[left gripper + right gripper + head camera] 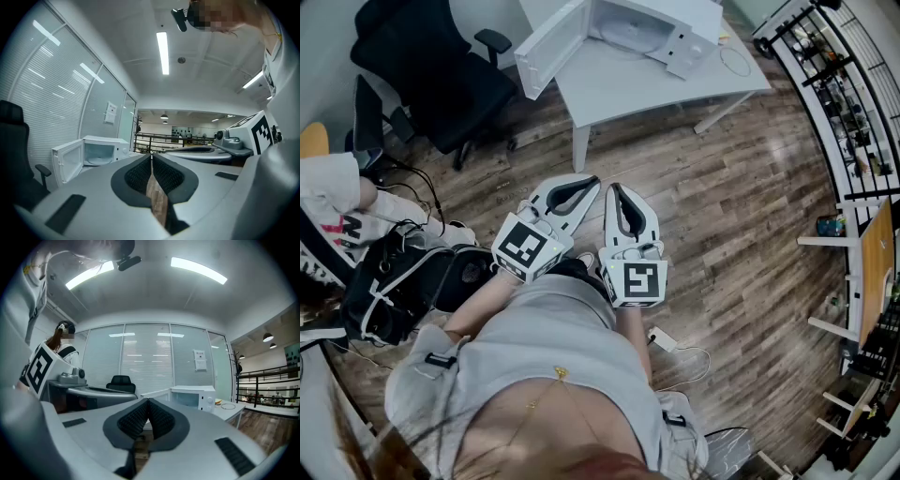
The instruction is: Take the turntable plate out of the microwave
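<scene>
Ahead on white counter (619, 89), inside open white microwave (680, 14), find glass turntable plate (630, 36), far from clenched empty left tongs (592, 179), right tongs (612, 188)

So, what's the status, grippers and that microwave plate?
Left gripper, right gripper: jaws shut, empty, far from microwave. Door open, turntable plate inside. Nothing blocking.

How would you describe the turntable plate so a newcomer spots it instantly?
On the white table at the top of the head view stands a white microwave with its door swung open to the left. The turntable plate is the pale round disc lying flat on the cavity floor, the one round shape amid the boxy white walls.
</scene>
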Tool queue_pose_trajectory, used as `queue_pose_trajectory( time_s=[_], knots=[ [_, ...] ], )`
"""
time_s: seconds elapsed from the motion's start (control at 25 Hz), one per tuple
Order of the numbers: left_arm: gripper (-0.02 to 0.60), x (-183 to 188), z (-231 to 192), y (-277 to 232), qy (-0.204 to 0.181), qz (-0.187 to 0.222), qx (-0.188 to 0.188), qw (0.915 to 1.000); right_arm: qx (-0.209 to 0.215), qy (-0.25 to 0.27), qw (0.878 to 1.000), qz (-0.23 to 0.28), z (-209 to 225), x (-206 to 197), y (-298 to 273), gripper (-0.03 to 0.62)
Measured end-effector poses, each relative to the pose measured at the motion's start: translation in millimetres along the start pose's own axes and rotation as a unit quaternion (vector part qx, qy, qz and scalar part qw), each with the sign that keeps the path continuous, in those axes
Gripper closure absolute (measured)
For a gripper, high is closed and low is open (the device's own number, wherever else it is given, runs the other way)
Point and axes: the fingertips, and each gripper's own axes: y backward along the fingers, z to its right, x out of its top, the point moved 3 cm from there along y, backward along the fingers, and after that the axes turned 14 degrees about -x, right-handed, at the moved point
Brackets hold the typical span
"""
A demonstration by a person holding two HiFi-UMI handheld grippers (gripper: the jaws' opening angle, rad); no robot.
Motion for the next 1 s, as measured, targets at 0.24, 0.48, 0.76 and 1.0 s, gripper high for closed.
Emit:
queue_pose_trajectory(
  time_s=[0.24, 0.48, 0.76, 1.0],
  knots=[
    [0.543, 5, 6, -2, -0.007, 0.011, 0.017, 0.9998, 0.016, -0.007, 1.000, 0.015, 3, 5, 8, 0.534],
    [0.442, 3, 13, -6, -0.001, 0.011, 0.031, 0.9995, 0.022, -0.013, 1.000, 0.017, 17, 6, 19, 0.500],
    [0.431, 2, 20, -19, -0.006, 0.006, 0.034, 0.9994, 0.022, -0.016, 1.000, 0.015, 31, 3, 21, 0.487],
    [0.431, -5, 5, -34, -0.001, 0.004, 0.025, 0.9997, 0.020, -0.022, 1.000, 0.010, 41, -5, 6, 0.474]
  ],
)
